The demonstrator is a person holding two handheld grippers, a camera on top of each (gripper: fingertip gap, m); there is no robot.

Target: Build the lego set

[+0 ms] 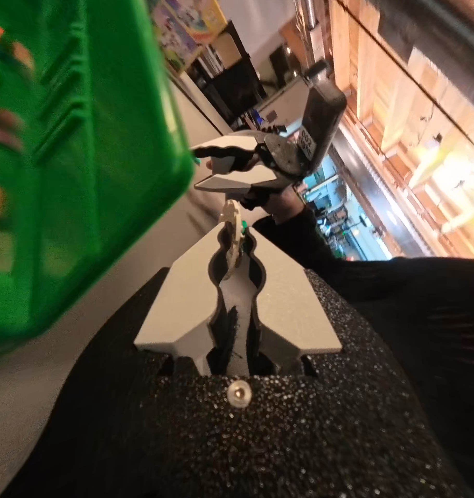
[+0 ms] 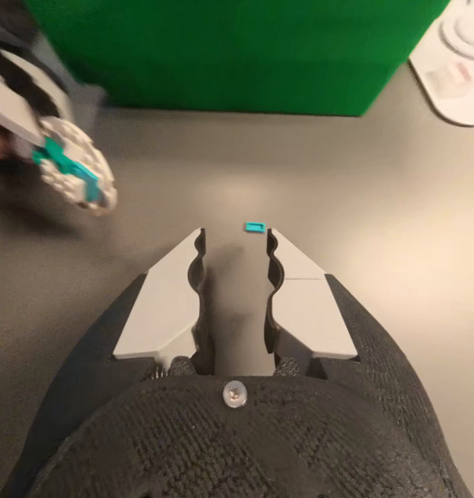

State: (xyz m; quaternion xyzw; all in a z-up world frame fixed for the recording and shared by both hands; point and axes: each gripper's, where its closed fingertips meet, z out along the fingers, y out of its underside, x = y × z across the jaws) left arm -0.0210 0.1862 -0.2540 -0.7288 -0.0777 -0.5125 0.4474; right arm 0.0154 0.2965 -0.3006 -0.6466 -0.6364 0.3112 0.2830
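Left tongs [image 1: 234,229] grip the disc [image 2: 78,164]; right tongs [image 2: 234,231] gape at the teal tile [image 2: 254,227] mid-frame on the worktop [image 2: 338,215], likely next to pinch

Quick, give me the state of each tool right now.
Left tool: shut on the round grey plate with teal pieces.
Right tool: open, holding nothing; a small teal piece lies on the table just ahead.

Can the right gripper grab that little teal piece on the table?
Probably yes. The right gripper is open and empty, and the teal piece lies flat on the bare table just past its fingertips, slightly toward the right finger. Nothing stands between them; being so thin, it may be fiddly to pinch.
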